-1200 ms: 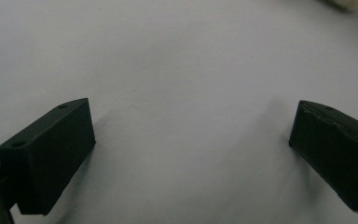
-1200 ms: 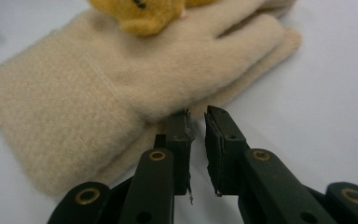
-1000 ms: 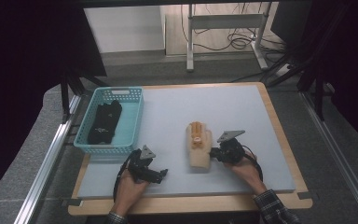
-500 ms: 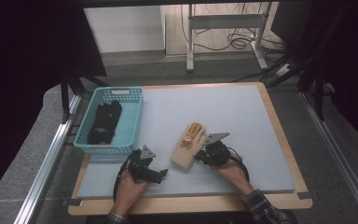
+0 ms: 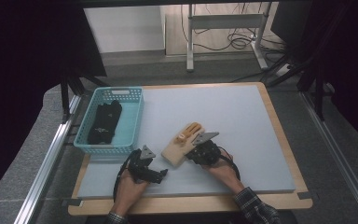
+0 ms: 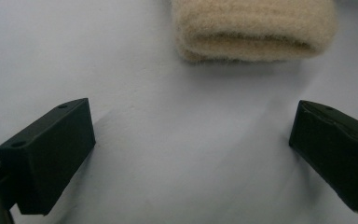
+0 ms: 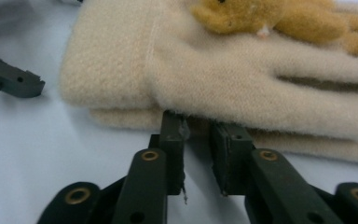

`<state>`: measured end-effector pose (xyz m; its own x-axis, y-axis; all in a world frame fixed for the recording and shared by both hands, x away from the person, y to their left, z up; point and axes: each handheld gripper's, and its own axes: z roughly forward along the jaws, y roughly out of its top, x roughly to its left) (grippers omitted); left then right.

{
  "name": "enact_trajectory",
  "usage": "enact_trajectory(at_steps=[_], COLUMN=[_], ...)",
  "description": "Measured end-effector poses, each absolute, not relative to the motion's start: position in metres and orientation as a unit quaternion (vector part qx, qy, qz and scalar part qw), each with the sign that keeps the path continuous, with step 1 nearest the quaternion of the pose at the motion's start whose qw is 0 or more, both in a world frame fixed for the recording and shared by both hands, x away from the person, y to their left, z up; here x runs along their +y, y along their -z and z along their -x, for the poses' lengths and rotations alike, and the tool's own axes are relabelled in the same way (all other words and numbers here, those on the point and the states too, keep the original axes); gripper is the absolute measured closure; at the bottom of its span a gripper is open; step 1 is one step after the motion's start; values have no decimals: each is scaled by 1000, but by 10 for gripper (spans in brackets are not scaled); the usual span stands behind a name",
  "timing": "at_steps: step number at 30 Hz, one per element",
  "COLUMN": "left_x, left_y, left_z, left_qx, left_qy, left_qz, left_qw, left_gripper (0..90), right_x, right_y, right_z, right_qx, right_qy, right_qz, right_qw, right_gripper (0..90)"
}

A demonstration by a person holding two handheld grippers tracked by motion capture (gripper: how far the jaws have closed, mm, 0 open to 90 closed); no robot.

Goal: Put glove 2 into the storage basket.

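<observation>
Gloves (image 5: 182, 142) lie mid-bench; right gripper (image 7: 198, 133), jaws just parting at their edge, seems to be releasing; left gripper (image 5: 161, 171), jaws wide, likely reaches toward two o'clock next.

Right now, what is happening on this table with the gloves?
A person works with a gripper in each hand. The right gripper sits at the edge of a pair of cream gloves lying stacked on the table; its jaws have just been opening, a small gap between them. The left gripper waits open near the cuff. A black pair lies in the blue basket.
</observation>
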<state>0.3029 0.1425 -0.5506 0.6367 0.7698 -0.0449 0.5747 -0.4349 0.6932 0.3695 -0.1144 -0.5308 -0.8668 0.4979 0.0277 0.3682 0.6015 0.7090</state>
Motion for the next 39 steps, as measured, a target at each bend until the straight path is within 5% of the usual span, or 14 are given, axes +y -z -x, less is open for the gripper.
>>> enact_trajectory(at_steps=[10,26,39], left_x=[142,142,142], left_y=[551,551,550], left_z=[-303,-303,-303], left_qx=[402,402,402], left_qy=[-140,-141,-141], left_qz=[-835,-835,-836], left_qw=[348,347,347], left_gripper=[4,4,3], right_x=[-133,-194,-245], right_y=[526,511,520], right_z=[-366,-364,-362], right_qx=[883,857,841], right_qy=[-381,-386,-371], right_qz=[-255,-311,-360], right_qw=[100,139,158], right_gripper=[616,264,159])
